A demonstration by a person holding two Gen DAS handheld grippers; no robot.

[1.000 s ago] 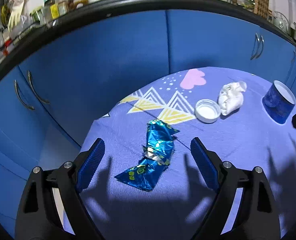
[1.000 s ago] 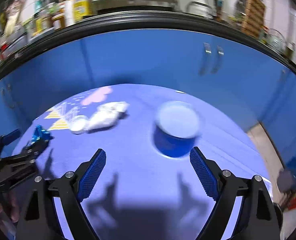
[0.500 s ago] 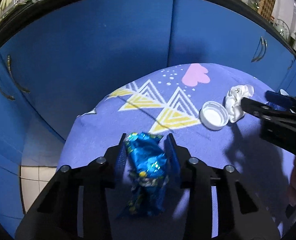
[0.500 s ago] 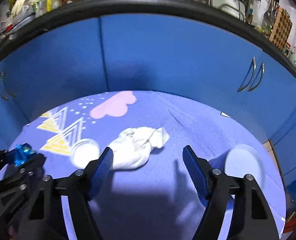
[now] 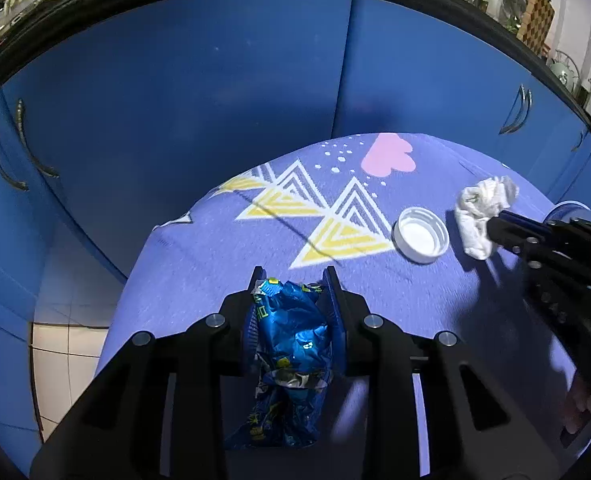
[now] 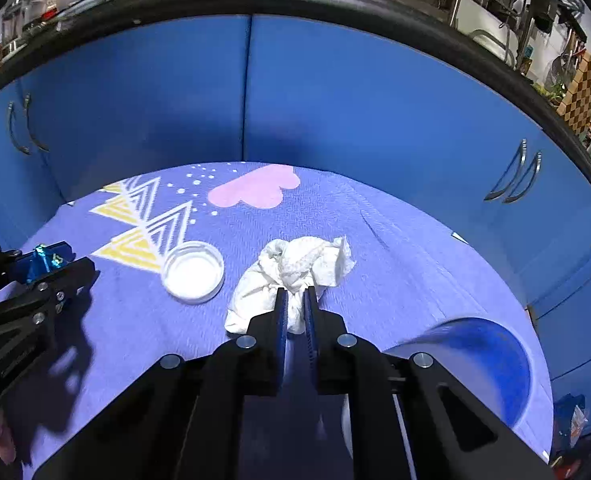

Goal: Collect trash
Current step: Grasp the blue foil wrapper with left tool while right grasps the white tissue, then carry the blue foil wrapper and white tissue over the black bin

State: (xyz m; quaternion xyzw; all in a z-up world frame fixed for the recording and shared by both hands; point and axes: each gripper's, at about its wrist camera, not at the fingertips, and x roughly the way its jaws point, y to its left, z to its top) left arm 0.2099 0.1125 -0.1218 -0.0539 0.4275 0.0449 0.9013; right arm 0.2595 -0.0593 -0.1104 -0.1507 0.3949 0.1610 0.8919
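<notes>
Left gripper (image 5: pixel 293 280) clamps our crumpled shiny blue foil wrapper (image 5: pixel 291 340); right gripper (image 6: pixel 295 294) pinches the crumpled white paper tissue (image 6: pixel 291 268). Both sit on a purple patterned tablecloth (image 6: pixel 395 248) beside a white round plastic lid (image 6: pixel 192 272), facing blue kitchen cabinets (image 6: pixel 335 92).

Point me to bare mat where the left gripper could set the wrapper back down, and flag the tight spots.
Free: mat right of the tissue, up to the blue container; the far strip around the pink cloud print; the stretch between the left gripper and the white cap. Crowded: cap, tissue and right gripper sit close together.
</notes>
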